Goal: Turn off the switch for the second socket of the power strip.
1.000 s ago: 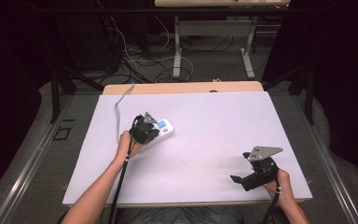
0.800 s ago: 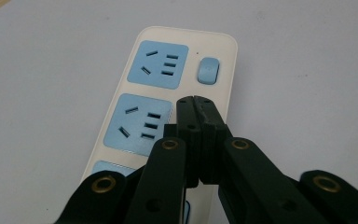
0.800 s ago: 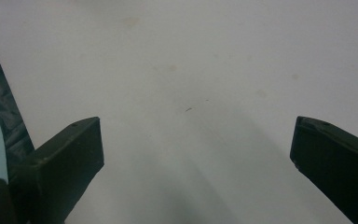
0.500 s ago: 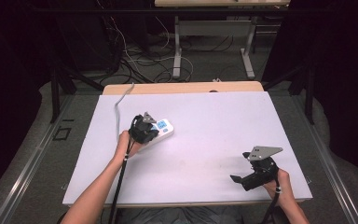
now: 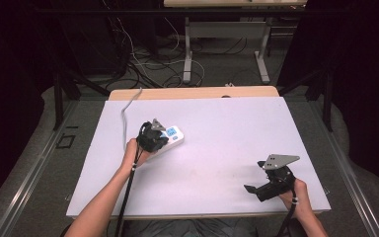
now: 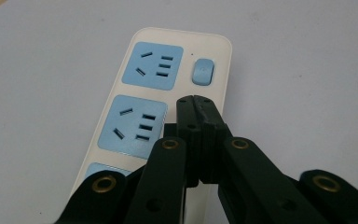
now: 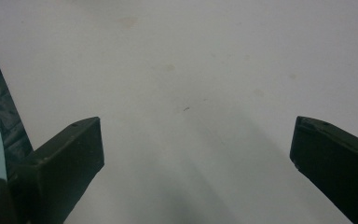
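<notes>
From the high view the white counter (image 5: 217,133) has a power strip (image 5: 172,136) lying left of centre with its cord running off toward the far edge; the left claw (image 5: 159,132) sits right over the strip, while the right claw (image 5: 254,189) rests well apart near the front right corner. In the left gripper view the left claw (image 6: 195,103) is pressed together, tips over the strip (image 6: 135,93) just below its blue switch (image 6: 203,71); nothing pinched between them. In the right gripper view the right claw (image 7: 196,140) is spread wide over bare counter (image 7: 191,56).
</notes>
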`<state>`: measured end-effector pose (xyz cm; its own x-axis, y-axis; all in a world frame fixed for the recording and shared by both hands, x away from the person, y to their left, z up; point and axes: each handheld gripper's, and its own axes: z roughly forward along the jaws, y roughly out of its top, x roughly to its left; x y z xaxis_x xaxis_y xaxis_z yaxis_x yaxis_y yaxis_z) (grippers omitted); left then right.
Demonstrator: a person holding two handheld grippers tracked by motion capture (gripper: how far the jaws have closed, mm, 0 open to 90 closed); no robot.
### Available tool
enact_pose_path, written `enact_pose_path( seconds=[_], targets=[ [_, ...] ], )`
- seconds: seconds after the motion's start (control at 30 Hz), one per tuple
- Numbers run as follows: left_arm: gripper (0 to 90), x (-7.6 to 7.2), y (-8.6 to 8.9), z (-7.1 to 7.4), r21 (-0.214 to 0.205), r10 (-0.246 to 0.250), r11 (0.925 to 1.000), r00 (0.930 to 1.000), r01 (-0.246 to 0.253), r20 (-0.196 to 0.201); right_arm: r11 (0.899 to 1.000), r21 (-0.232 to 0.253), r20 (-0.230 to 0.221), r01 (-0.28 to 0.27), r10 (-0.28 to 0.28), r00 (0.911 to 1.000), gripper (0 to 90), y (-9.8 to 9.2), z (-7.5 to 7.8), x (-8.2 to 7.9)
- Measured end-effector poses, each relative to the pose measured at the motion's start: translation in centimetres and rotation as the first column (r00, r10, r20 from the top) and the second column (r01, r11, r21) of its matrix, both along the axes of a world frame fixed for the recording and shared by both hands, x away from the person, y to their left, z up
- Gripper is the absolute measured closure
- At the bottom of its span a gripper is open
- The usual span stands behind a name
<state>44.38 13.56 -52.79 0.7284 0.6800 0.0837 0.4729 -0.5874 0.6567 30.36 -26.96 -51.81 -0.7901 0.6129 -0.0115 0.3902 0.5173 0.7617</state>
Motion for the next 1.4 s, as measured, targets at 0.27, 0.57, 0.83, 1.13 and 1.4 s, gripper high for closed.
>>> enact_pose_path(
  seconds=[0.27,0.57,0.83,1.13,1.4],
  targets=[
    [90.0,-0.19,-0.24,-0.01,0.011,0.011,0.9999,0.9999,-0.011,0.008,1.0,-0.007,-0.008,0.004,-0.004,1.0,2.3,-0.05,0.12,-0.09],
    [90.0,-0.22,-0.35,-0.02,0.017,0.008,0.9998,0.9999,-0.008,0.012,1.0,0.006,0.001,-0.002,0.002,1.0,2.4,-0.04,-0.01,0.01],
    [90.0,-0.21,-0.3,0.05,0.022,0.001,0.9997,1.0,-0.001,0.003,1.0,0.008,0.002,-0.006,0.006,1.0,2.4,-0.07,-0.01,0.05],
    [90.0,-0.13,-0.15,0.1,0.021,-0.007,0.9998,0.9999,0.007,-0.011,1.0,0.012,0.0,-0.01,0.01,0.9999,2.4,-0.18,-0.01,0.01],
    [90.0,0.01,-0.87,-0.18,0.03,0.005,0.9995,0.9998,-0.005,0.019,1.0,0.003,-0.003,-0.014,0.014,0.9999,2.4,-0.18,0.1,-0.05]
  ],
)
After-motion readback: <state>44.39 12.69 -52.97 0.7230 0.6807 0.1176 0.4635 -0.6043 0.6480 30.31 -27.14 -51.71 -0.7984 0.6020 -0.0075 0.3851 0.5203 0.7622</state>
